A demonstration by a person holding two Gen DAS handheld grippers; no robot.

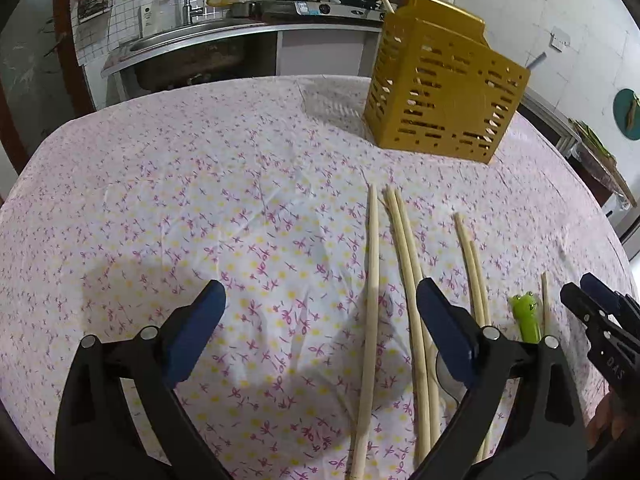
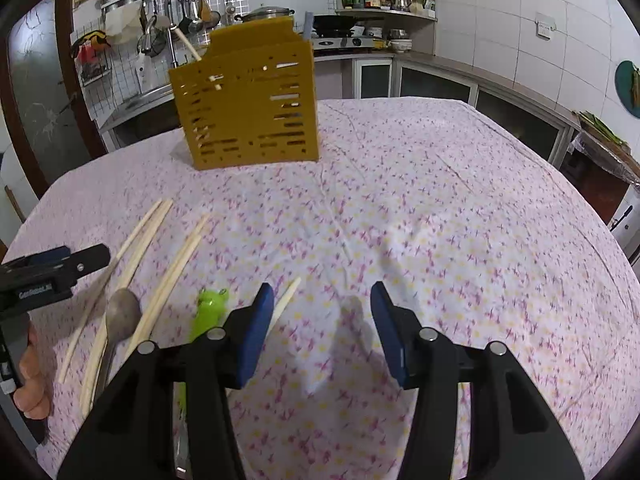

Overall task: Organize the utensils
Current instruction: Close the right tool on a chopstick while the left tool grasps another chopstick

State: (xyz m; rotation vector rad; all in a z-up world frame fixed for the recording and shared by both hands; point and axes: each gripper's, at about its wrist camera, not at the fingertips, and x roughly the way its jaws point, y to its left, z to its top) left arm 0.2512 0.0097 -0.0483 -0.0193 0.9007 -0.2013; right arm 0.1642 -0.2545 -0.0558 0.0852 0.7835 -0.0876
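Right, left wrist view first. Left gripper [image 1: 320, 320] has its jaws wide with nothing between the pads; it hangs over the near ends of the chopsticks [image 1: 404, 272], which lie in a loose row on the cloth [image 1: 200, 200], long axes running away from the camera. My guess is they were laid parallel so each can be pinched across its width and lifted end-first. One stick [image 1: 372, 280] lies alone between the two fingers; a pair sits partly under the right-hand finger. Further along are another pair [image 1: 474, 276] and a green frog handle [image 1: 527, 312]. The yellow caddy [image 1: 444, 96] stands upright at the far edge, well apart from the sticks, with one stick already poking out of its top, so that's likely where the rest go. Right gripper [image 1: 580, 292] shows at the frame edge, too side-on to read here.

Right wrist view. Right gripper [image 2: 322, 320] is half open, empty, over bare cloth [image 2: 440, 220], just beside the frog handle [image 2: 210, 308] and a lone stick [image 2: 286, 300]. Spoon [image 2: 122, 316] lies among the chopsticks [image 2: 140, 236], bowl up. Left gripper [image 2: 60, 260] comes in from the side, a hand [image 2: 32, 376] below it. Caddy [image 2: 248, 104] is far off, slotted walls, upright.

Surface: round table, creased floral cloth, so thin sticks may shift when nudged. Room: kitchen, with stove, pots, a sink, hanging tools and tiled walls behind.
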